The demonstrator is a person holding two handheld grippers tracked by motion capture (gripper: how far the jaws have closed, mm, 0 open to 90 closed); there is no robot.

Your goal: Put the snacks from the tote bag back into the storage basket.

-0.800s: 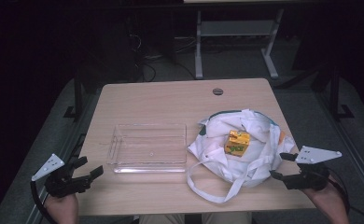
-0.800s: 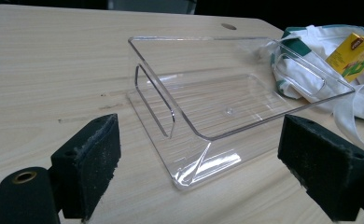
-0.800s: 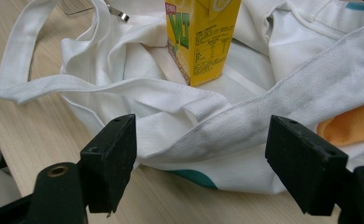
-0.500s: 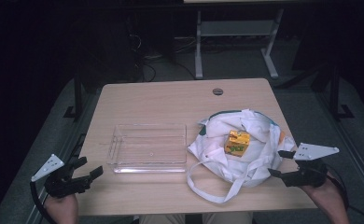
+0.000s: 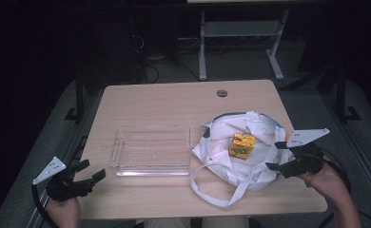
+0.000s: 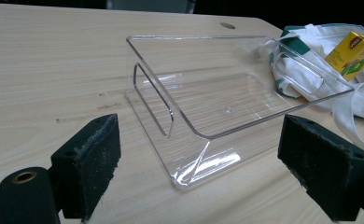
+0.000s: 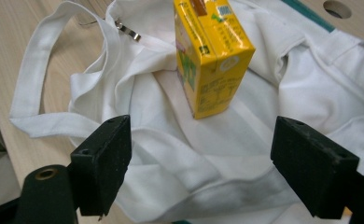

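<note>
i see the right gripper point(image 5: 279, 156) at the right edge of the table point(image 5: 174, 102), near the front right corner, held by the person's right hand point(image 5: 324, 183). its jaws stand wide apart with nothing between the pads; the gripper is released. in the right gripper view the two black jaws frame the yellow carton point(image 7: 210, 51), which lies ahead of them and apart from both pads.

the yellow carton point(image 5: 241, 145) rests on top of the white cloth bag point(image 5: 221, 152), on the right half of the table, roughly midway between the far edge and the near edge. the bag lies crumpled and flat, with green trim at its far side and one strap point(image 5: 212, 190) looping toward the near edge. the tips of the right gripper sit just over the bag's right side; i cannot tell whether they touch the cloth.

the left gripper point(image 5: 91, 173) sits at the front left corner of the table, held by the left hand point(image 5: 62, 211). its jaws are also spread, with nothing gripped; it is released. in the left gripper view the pads frame the clear plastic tray point(image 6: 227, 93), which lies ahead and apart from them.

the clear plastic tray point(image 5: 152, 168) stands empty at the centre of the table, left of the bag, its right wall just beside the cloth. a round hole point(image 5: 222, 93) is set in the table near the far edge.
</note>
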